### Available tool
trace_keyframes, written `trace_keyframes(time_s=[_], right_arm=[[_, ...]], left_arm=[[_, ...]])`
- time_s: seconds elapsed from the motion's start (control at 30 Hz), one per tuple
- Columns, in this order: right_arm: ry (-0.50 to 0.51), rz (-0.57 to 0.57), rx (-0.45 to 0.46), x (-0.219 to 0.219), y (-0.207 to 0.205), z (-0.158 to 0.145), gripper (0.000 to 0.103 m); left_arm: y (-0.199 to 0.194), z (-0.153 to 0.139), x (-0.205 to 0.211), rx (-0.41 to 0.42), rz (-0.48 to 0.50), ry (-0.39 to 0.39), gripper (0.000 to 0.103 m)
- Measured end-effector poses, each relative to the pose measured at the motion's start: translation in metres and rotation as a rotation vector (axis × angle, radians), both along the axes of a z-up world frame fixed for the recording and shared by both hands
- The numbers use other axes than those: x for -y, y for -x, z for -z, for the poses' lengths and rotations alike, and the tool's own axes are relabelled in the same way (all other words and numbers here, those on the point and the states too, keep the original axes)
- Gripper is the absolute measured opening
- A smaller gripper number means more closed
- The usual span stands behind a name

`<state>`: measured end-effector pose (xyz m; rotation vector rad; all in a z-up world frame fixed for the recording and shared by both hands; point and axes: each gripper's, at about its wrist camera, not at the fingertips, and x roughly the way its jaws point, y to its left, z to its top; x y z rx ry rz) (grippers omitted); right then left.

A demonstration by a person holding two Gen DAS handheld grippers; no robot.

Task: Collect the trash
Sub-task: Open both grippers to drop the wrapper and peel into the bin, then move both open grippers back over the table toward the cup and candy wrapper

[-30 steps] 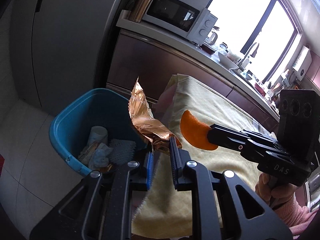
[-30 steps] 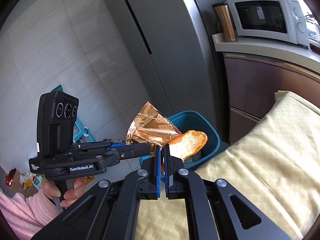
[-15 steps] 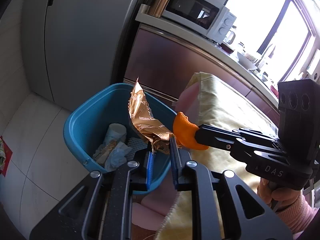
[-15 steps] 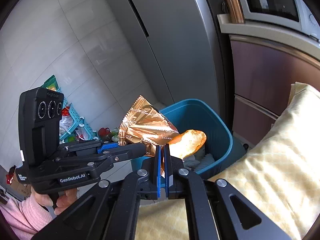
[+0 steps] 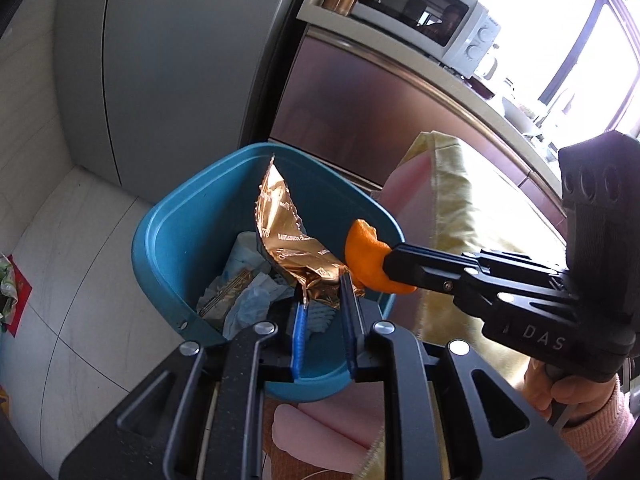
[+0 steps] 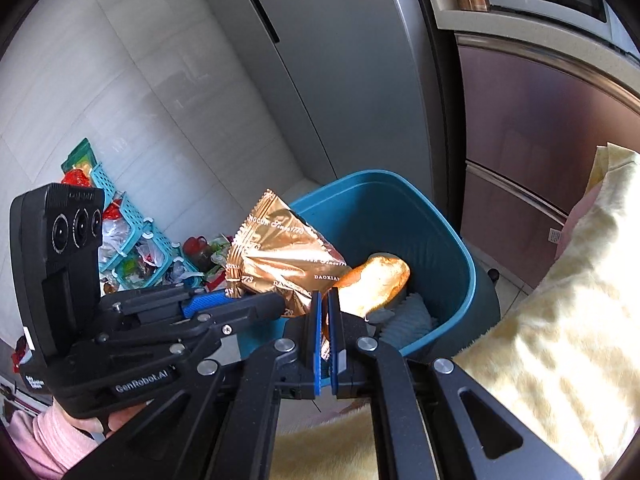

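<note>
My left tongs (image 5: 324, 292) grip one gold wrapper (image 5: 286, 236) by its lower end; its long axis runs upward, tip toward the top of the frame, over the bin (image 5: 160, 240) at centre. My right tongs (image 6: 325, 306) are clenched on one orange peel (image 6: 376, 280), which points up and right over the same blue bin. Inside lie crumpled tissues (image 5: 248, 300). One yellow cloth (image 6: 560, 340) covers the table at right.
</note>
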<state>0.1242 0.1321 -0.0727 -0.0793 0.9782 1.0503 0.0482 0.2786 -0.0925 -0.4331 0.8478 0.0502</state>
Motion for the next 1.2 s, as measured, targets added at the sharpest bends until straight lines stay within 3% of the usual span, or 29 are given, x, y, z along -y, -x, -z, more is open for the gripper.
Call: trace_keyframes(time_s=[0.3,0.47,0.6,0.73,0.97,1.2], right_arm=[[-0.017,0.015,-0.080,0.002,-0.009,0.009,0.005],[-0.036,0.023,-0.081,0.010,-0.007,0.007,0.006],[-0.046,0.036,-0.048,0.022,-0.001,0.003,0.006],[-0.083,0.041,-0.018,0.045,0.005,-0.006,0.017],[-0.137,0.084,0.092,0.120,0.031,-0.034,0.032],[-0.142,0.240,0.145,0.214,0.059,-0.047,0.037]], left_arm=[[-0.017,0.026,-0.005,-0.045,0.002,0.065,0.021],[-0.018,0.037,-0.005,-0.060,-0.006,0.086,0.025],[-0.011,0.028,0.002,-0.026,0.000,0.056,0.032],[0.000,0.003,0.018,0.047,0.031,0.021,0.040],[0.021,-0.037,0.075,0.181,0.197,-0.049,0.054],[0.028,-0.050,0.153,0.230,0.422,-0.032,0.055]])
